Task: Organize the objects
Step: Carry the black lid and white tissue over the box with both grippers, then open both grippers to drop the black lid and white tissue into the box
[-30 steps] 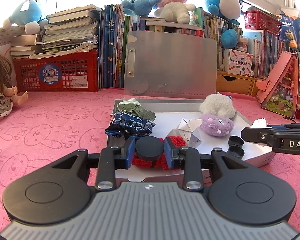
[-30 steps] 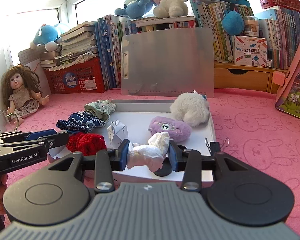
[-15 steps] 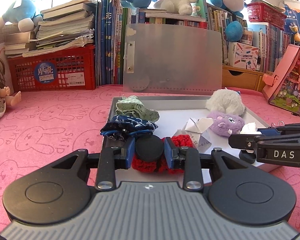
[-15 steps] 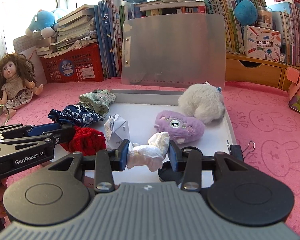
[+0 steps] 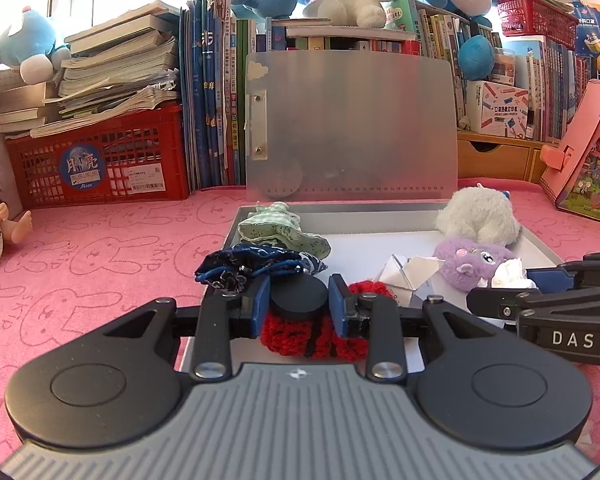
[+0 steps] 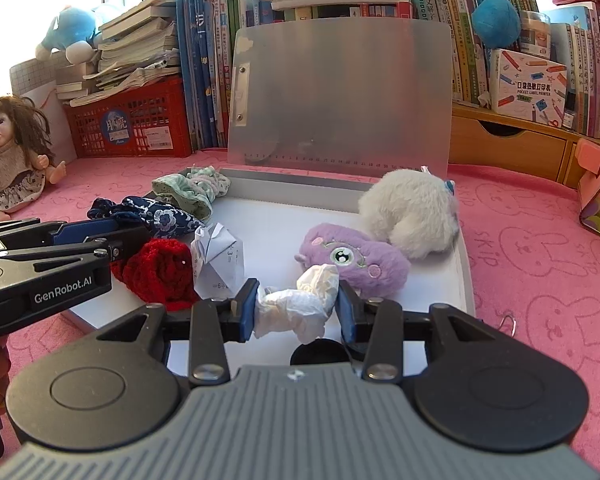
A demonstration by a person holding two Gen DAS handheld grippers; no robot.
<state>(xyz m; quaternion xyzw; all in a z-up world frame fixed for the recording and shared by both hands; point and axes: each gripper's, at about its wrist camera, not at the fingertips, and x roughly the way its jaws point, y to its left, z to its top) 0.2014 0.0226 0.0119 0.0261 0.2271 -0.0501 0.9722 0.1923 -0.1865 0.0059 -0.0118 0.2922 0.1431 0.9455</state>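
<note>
My left gripper (image 5: 299, 303) is shut on a black round cap (image 5: 298, 298), held over the near left corner of the white tray (image 5: 364, 210). My right gripper (image 6: 297, 307) is shut on a crumpled white tissue (image 6: 296, 303) above the tray's (image 6: 463, 268) near edge. In the tray lie a red knitted piece (image 6: 160, 276), folded paper (image 6: 218, 264), a blue patterned cloth (image 6: 156, 216), a green cloth (image 6: 192, 190), a purple plush (image 6: 354, 262) and a white plush (image 6: 410, 210). Another black cap (image 6: 320, 354) lies under my right gripper.
A translucent clipboard (image 5: 352, 128) stands behind the tray. A red basket (image 5: 96, 160) with books is at the back left, a doll (image 6: 14, 156) at the far left, a pink toy house (image 5: 584, 152) at the right. Pink cloth covers the table.
Both grippers have moved forward over the tray, each keeping its hold. The right gripper has drawn closer to the left one.
</note>
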